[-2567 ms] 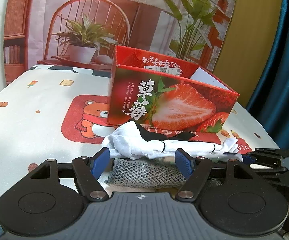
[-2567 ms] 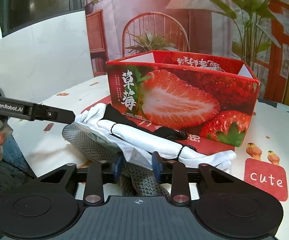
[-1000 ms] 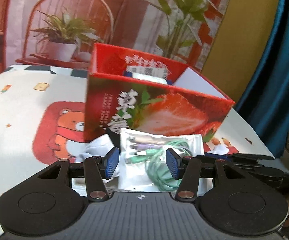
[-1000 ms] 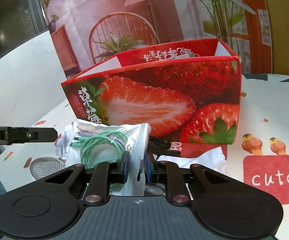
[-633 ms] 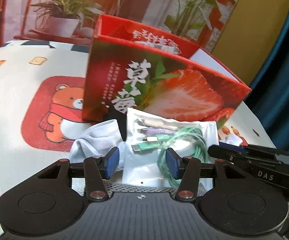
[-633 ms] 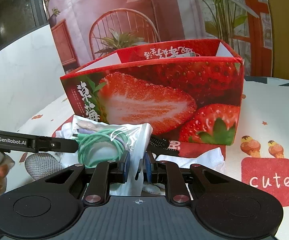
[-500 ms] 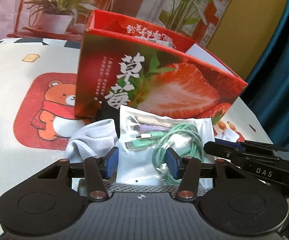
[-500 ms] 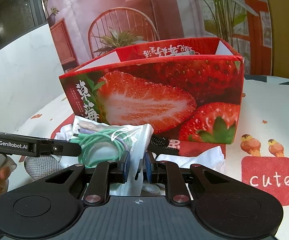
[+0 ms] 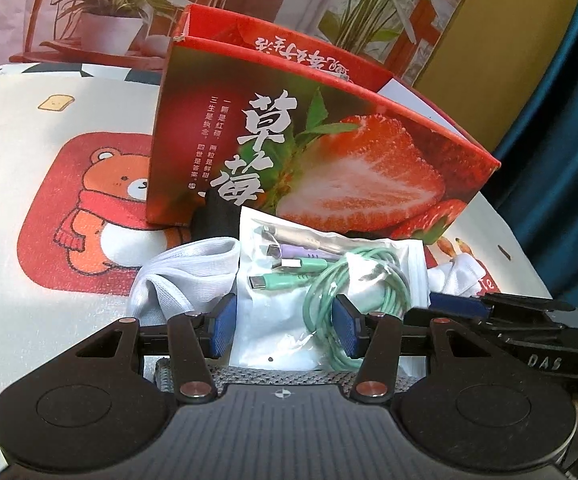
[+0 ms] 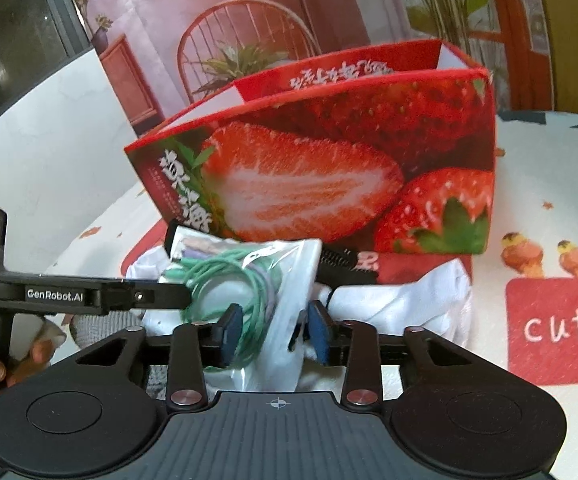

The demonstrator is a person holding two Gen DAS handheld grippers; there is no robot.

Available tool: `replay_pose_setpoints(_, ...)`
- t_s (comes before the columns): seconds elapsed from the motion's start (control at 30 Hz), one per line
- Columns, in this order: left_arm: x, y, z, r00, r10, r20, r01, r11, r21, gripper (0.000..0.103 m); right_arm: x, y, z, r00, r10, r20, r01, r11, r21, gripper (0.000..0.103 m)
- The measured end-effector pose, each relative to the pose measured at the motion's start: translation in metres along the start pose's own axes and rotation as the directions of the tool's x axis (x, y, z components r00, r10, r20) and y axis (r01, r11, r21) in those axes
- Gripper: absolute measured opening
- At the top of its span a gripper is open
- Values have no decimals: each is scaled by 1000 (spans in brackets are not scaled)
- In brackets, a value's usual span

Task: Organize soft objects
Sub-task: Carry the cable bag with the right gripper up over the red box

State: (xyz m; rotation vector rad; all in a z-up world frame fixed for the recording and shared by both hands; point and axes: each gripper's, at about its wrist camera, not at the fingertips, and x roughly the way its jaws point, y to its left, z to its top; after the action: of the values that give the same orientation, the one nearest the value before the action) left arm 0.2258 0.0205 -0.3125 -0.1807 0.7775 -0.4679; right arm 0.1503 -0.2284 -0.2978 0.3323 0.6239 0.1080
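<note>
A clear plastic bag of green and purple cables (image 9: 321,280) lies on a pile of white cloth (image 9: 185,268) and grey knit fabric (image 9: 289,376) in front of the red strawberry box (image 9: 329,160). My left gripper (image 9: 285,324) is open, its blue pads either side of the bag's lower part. My right gripper (image 10: 275,332) is open around the same bag (image 10: 249,276), pads apart from it. The right gripper's fingers (image 9: 461,306) show at the bag's right side in the left wrist view.
The box (image 10: 329,184) stands open-topped on a tablecloth with a bear print (image 9: 101,208) and a red "cute" patch (image 10: 557,328). A black sock (image 10: 345,264) lies under the box front. A blue curtain (image 9: 569,120) hangs at the right.
The right gripper was shut on the cable bag and has opened; the bag now lies on the pile. Both grippers have moved closer to the box.
</note>
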Motion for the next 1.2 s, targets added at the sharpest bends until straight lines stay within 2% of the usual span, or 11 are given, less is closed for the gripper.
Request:
replay_pose_setpoints(0.1, 0, -5, 1, 1000, 18, -2, -18, 1000, 5, 54, 8, 7, -3, 1000, -11, -28, 10, 1000, -29, 36)
replay_pose_setpoints(0.17, -2, -9, 3, 1000, 15, 0, -15, 1000, 17, 53, 11, 11, -3, 999, -15, -29, 14, 999, -37, 31)
replay_pose_setpoints(0.23, -7, -11, 4, 1000, 10, 15, -11, 1000, 28, 53, 9, 18, -1, 1000, -11, -23, 10, 998, -61, 22)
replay_pose_setpoints(0.3, -10, -11, 5, 1000, 1, 31, -1, 1000, 19, 52, 5, 24, 2, 1000, -6, -11, 5, 995, -103, 20)
replay_pose_setpoints(0.5, -37, -19, 16, 993, -21, 117, 16, 999, 44, 49, -16, 40, 11, 996, -29, 81, 46, 977, -208, 19)
replay_pose_setpoints(0.63, -60, -30, 30, 981, -33, 193, 19, 997, 74, 49, -32, 51, 22, 986, -41, 163, 85, 957, -278, 16)
replay_pose_setpoints(0.83, -90, -48, 63, 952, -56, 301, 17, 992, 129, 49, -53, 68, 52, 962, -27, 271, 128, 923, -363, 16)
replay_pose_setpoints(1.03, -89, -60, 97, 937, -39, 347, -19, 987, 163, 49, -56, 68, 95, 948, -18, 318, 151, 905, -398, 16)
replay_pose_setpoints(1.13, -77, -59, 119, 939, -28, 344, -27, 988, 153, 49, -49, 68, 114, 943, -22, 332, 173, 885, -431, 16)
replay_pose_setpoints(1.2, -63, -55, 132, 947, -6, 320, -35, 992, 122, 49, -39, 64, 127, 942, -37, 334, 191, 878, -440, 16)
